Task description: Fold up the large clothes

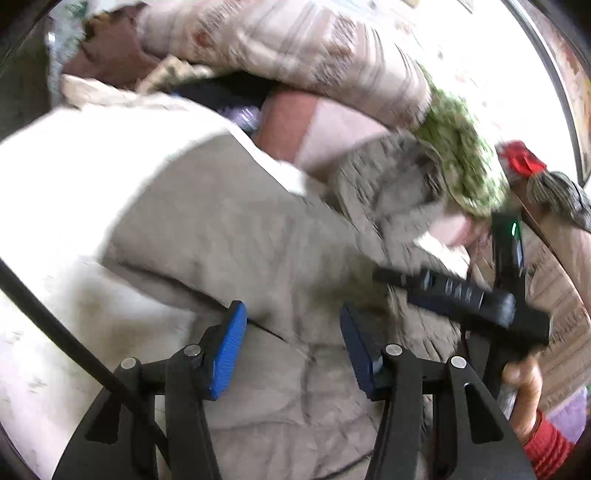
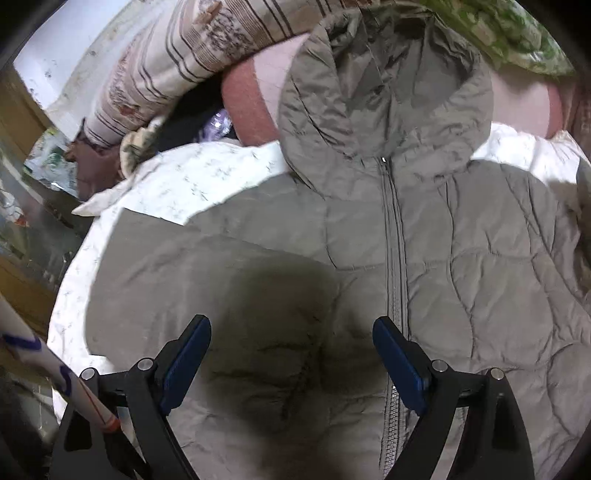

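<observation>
A grey-beige quilted hooded jacket (image 2: 461, 258) lies front up on a white patterned sheet (image 2: 192, 177), zipped, with its hood (image 2: 384, 92) toward the pillows. It also shows in the left wrist view (image 1: 229, 236). My right gripper (image 2: 291, 354) is open and empty, just above the jacket's lower front left of the zipper (image 2: 397, 258). My left gripper (image 1: 293, 339) is open and empty over the jacket's fabric. The right gripper's black body (image 1: 454, 295) and the hand holding it (image 1: 524, 384) appear at the right of the left wrist view.
A striped pink-beige pillow or blanket (image 2: 192, 48) and a green patterned cloth (image 2: 509, 33) lie past the hood. A pink cushion (image 2: 251, 107) sits between them. Cluttered furniture (image 2: 33, 177) stands at the bed's left edge. A red item (image 1: 521, 158) sits far right.
</observation>
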Demonstrator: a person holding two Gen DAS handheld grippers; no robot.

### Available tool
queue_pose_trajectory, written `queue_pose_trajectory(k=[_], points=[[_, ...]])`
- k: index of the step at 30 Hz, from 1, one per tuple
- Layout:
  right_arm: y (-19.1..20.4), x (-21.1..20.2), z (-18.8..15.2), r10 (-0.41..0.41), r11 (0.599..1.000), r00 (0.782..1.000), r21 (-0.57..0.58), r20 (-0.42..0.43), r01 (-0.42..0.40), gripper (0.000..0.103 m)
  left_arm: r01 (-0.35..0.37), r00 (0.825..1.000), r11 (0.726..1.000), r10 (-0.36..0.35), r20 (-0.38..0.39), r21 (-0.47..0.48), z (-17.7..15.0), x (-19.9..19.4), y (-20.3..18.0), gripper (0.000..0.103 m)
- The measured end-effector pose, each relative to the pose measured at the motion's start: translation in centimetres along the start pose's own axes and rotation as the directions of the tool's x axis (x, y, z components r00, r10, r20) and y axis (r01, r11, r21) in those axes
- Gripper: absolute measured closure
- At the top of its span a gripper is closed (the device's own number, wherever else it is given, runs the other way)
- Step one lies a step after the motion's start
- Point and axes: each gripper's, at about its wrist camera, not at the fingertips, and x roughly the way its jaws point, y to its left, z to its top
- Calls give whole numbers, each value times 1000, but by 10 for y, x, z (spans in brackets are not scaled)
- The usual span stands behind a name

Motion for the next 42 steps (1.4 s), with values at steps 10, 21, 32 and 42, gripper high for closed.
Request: queue_pose_trajectory(k=[10, 21, 32, 42], points=[[22, 24, -8, 40, 999, 996, -1, -83, -41, 74, -188, 981, 976, 192, 29, -109, 13, 5, 45, 50], [-87, -53, 19, -317, 947, 947, 68, 59, 313, 78, -219, 976, 969, 216, -38, -115, 6, 24, 46, 50], [-155, -25, 20, -477, 873, 878, 100, -26, 477, 77, -279, 953, 959, 269, -136, -58, -9, 56, 37, 50], [-134, -30, 11, -560, 824, 827, -70, 47, 562, 55, -309, 947, 950, 304, -106, -32, -20, 39, 22, 50]])
